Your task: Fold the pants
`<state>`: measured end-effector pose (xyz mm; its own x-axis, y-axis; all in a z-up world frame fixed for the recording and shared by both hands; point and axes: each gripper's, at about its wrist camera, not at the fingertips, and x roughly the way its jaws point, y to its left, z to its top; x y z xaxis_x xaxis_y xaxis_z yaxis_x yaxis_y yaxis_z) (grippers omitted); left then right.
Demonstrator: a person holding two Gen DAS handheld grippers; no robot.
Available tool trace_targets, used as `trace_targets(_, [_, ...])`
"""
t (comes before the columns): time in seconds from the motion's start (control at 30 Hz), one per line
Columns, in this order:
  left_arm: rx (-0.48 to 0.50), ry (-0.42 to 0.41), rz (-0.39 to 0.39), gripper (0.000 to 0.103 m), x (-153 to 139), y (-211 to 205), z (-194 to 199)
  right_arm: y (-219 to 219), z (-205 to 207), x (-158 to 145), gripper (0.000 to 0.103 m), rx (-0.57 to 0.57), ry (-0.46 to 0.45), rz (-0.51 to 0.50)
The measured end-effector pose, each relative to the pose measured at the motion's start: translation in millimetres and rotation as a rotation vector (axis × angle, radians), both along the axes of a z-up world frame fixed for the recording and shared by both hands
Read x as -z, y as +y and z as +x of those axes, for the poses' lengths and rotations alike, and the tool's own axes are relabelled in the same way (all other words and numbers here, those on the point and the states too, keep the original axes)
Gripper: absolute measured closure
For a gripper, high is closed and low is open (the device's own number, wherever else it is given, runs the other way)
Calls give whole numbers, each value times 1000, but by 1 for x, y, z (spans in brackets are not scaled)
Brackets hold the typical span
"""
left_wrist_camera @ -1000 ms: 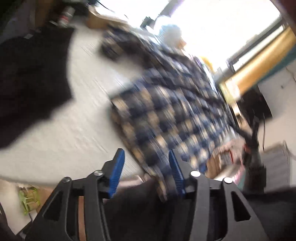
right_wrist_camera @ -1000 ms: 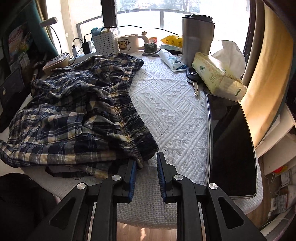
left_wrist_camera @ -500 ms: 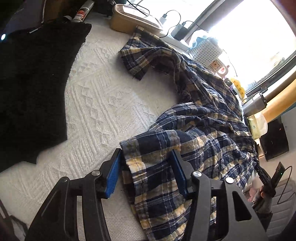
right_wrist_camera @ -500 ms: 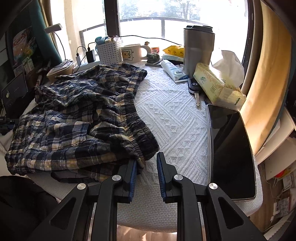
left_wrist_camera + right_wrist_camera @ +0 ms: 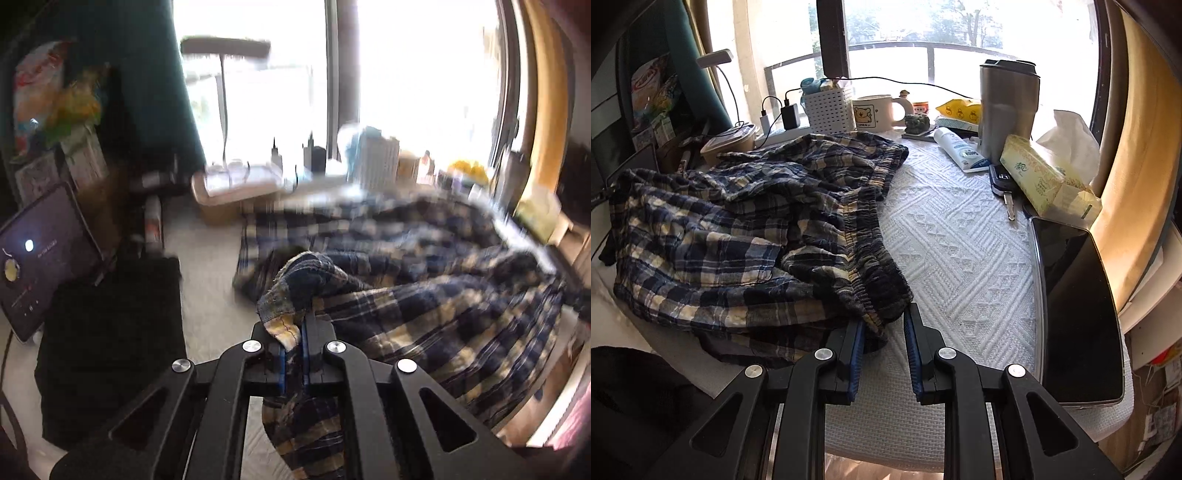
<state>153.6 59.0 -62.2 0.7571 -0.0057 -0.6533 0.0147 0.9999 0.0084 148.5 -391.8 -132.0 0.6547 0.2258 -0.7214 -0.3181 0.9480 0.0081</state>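
Plaid pants (image 5: 424, 306) hem sits clamped in our left hand-held gripper (image 5: 293, 354), jaws just closed; right hand-held gripper (image 5: 882, 354), narrowly parted, empty: carry the hem across smoothly.

The left wrist view is smeared: the plaid pants (image 5: 424, 295) and the windowsill clutter at upper centre are streaks, perhaps a basket among them. Cloth hides the pads of the left gripper (image 5: 293, 354). In the right wrist view, the pants run off the left edge, and the dark tablet (image 5: 1078, 314) hides the table's right rim.
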Motion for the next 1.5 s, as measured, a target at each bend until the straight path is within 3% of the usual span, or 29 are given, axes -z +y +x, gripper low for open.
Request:
trace_targets(0.03, [-2, 63, -17, 97, 12, 8, 4, 1, 0, 2, 81, 2, 1, -2])
trace_targets(0.1, [-14, 151, -75, 83, 35, 24, 4, 1, -1, 6, 81, 9, 6, 3])
trace_targets(0.17, [-46, 191, -99, 21, 51, 34, -7, -1, -3, 8, 81, 15, 9, 8])
trace_targets(0.23, [-76, 203, -154, 16, 58, 47, -25, -2, -4, 9, 81, 19, 15, 7])
trace_targets(0.43, [-40, 219, -259, 16, 66, 47, -79, 2, -2, 10, 81, 12, 22, -12])
trace_targets(0.63, [123, 241, -247, 16, 77, 7, -105, 8, 1, 8, 81, 14, 18, -30])
trace_targets(0.77, [178, 241, -252, 16, 83, -8, -110, 10, -3, 6, 81, 14, 14, -36])
trace_targets(0.9, [197, 210, -184, 16, 85, -19, -112, 9, -9, 6, 81, 25, 12, -27])
trace_targets(1.1, [170, 170, -2, 17, 93, -41, -105, 6, -14, 7, 81, 36, -3, 16])
trace_targets(1.2, [190, 146, -3, 33, 92, -42, -105, 7, -14, 7, 81, 35, -10, 23])
trace_targets(1.27, [204, 134, -7, 61, 90, -43, -107, 8, -15, 6, 81, 30, -13, 25])
trace_targets(1.33, [208, 130, -15, 77, 89, -42, -107, 8, -15, 6, 81, 35, -9, 22])
trace_targets(1.5, [187, 130, -73, 93, 88, -36, -109, 8, -17, 3, 80, 54, -9, 0])
